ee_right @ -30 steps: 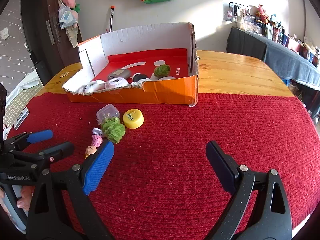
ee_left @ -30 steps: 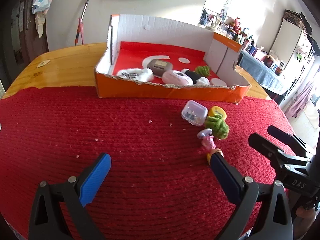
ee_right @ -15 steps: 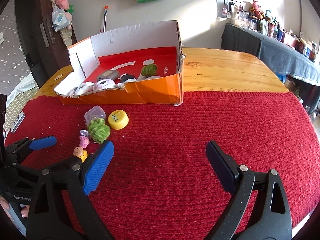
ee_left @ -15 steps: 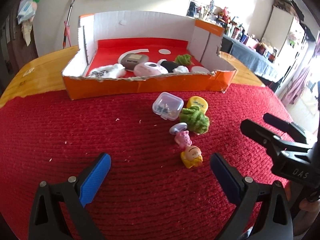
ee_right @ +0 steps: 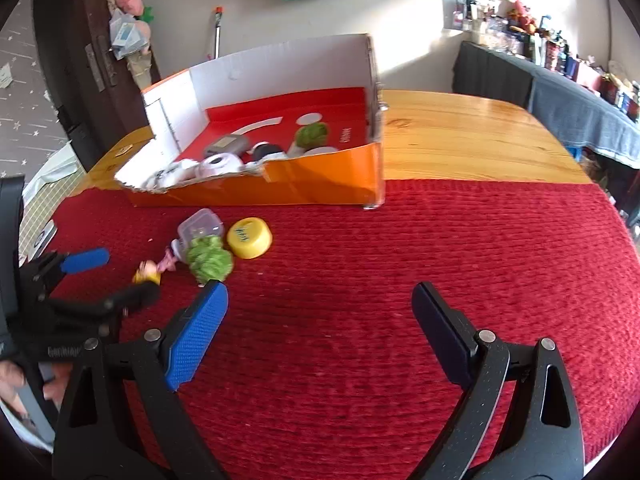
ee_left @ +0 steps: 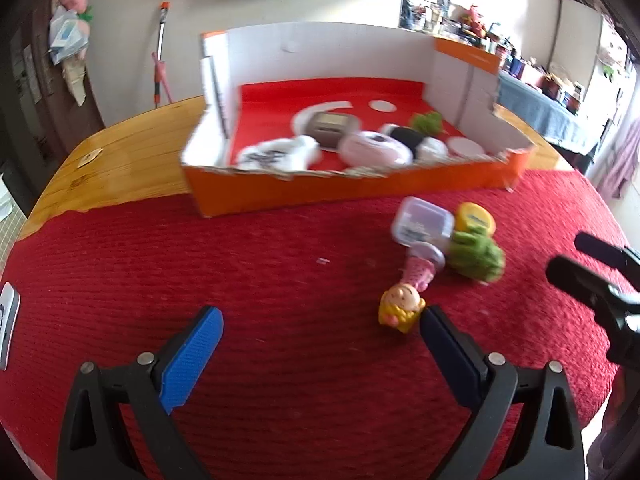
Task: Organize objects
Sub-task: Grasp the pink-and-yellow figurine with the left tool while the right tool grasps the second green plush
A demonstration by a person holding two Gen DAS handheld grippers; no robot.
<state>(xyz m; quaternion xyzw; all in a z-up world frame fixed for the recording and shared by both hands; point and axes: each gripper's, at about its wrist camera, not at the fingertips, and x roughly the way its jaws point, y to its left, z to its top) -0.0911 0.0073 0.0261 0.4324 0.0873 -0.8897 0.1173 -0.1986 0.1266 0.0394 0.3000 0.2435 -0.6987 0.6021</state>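
Observation:
An orange cardboard box [ee_left: 344,190] [ee_right: 280,188] with a red floor holds several small items. On the red cloth in front of it lie a clear plastic case [ee_left: 422,222] [ee_right: 200,226], a yellow cap [ee_left: 476,216] [ee_right: 250,238], a green fuzzy ball [ee_left: 476,254] [ee_right: 209,258], a pink toy [ee_left: 418,272] [ee_right: 167,261] and a small yellow figure [ee_left: 400,308] [ee_right: 146,274]. My left gripper [ee_left: 320,336] is open and empty; the figure sits just off its right fingertip. My right gripper [ee_right: 320,312] is open and empty, right of the toys.
The red cloth [ee_right: 440,248] covers the near part of a wooden table [ee_right: 460,136]. A phone-like object [ee_left: 6,332] lies at the left cloth edge. A cluttered shelf with a dark cloth [ee_right: 560,92] stands at the right.
My left gripper has swung left and closer, so the yellow figure now sits by its right fingertip. My right gripper has shifted slightly; both stay open.

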